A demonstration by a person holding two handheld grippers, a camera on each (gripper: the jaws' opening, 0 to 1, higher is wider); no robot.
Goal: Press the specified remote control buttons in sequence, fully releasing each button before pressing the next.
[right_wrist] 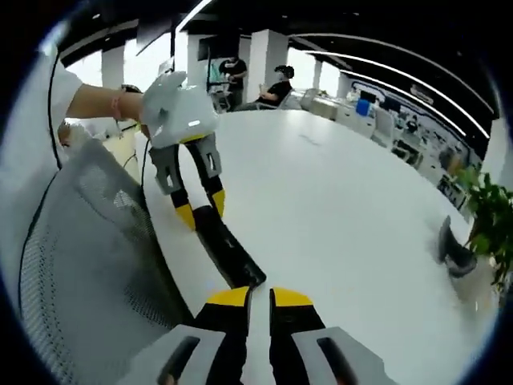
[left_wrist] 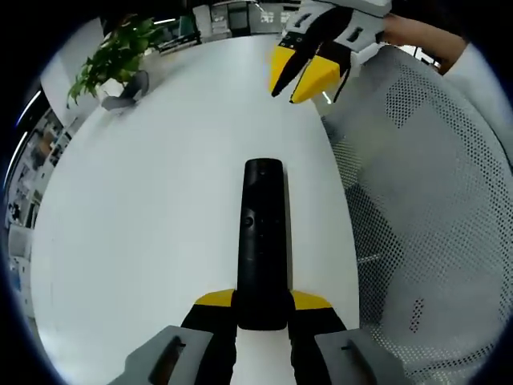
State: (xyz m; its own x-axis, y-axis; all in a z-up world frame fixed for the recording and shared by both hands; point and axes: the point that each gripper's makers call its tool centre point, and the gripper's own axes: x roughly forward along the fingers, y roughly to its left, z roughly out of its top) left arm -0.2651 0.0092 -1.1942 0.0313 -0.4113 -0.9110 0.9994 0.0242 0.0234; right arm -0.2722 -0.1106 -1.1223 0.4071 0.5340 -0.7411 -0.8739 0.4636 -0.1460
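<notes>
Gripping black remote [left_wrist: 262,245], left tongs [left_wrist: 262,309] clamped, right tongs [right_wrist: 251,298] near-closed and empty, mesh chair [left_wrist: 425,216], plant [left_wrist: 112,52] nearby

Open-plan office: white table [right_wrist: 353,200], mesh chair [left_wrist: 433,200], desks [right_wrist: 377,112], potted plant [left_wrist: 112,52].

The remote control [left_wrist: 263,245] looks like black plastic, slightly glossy along its top end. The table [left_wrist: 160,208] is a smooth white surface with a soft sheen. Beside the table's edge a chair [left_wrist: 433,233] shows pale perforated mesh — matt, cloth-like. The left gripper [left_wrist: 263,309] has yellow tips and grey plastic housing — smooth.
</notes>
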